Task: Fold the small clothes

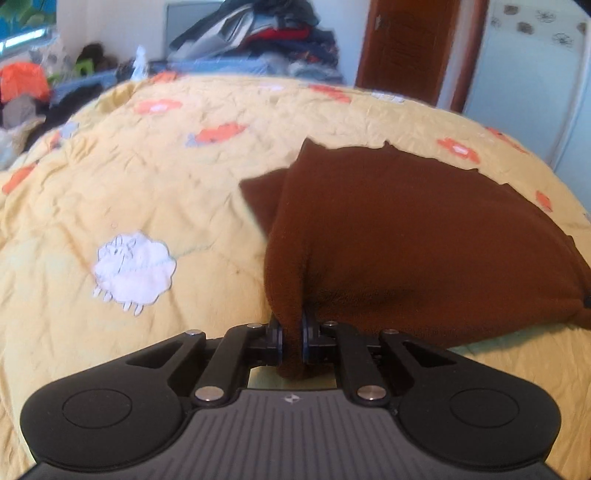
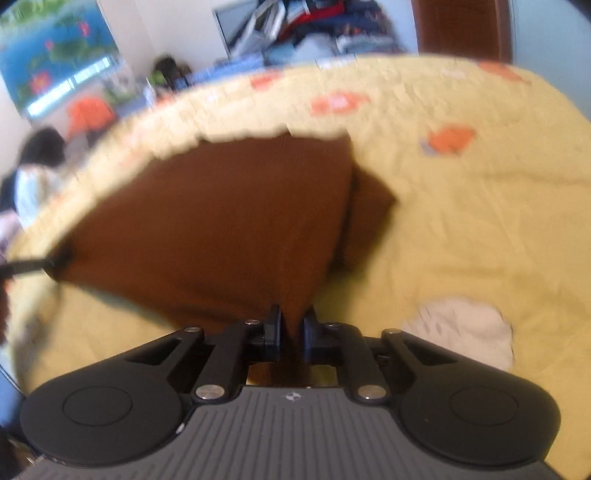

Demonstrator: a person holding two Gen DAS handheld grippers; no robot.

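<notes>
— At the bottom centre of the left wrist view, what have the jaws got?
— The left gripper (image 1: 291, 334) is clamped narrow on a bunched fold of the brown cloth (image 1: 406, 229). The fabric runs between the pads and hangs a little below them.
— And the other one?
— Same story. The right gripper (image 2: 293, 328) pinches a corner of the cloth (image 2: 229, 221) at the bottom centre of its own view, jaws nearly together with fabric between them.
— Where does the cloth lie?
— On the yellow quilt (image 1: 184, 184) of a bed. In the left view it spreads from the jaws up toward the right; in the right view it fans up toward the left, with a second layer showing at its right edge. That view is blurred.
— Anything beside it?
— A white sheep patch (image 1: 133, 269) at left of the cloth, apart from it, and orange patches across the quilt. A heap of clothes (image 1: 266, 33) sits beyond the bed, top centre.
</notes>
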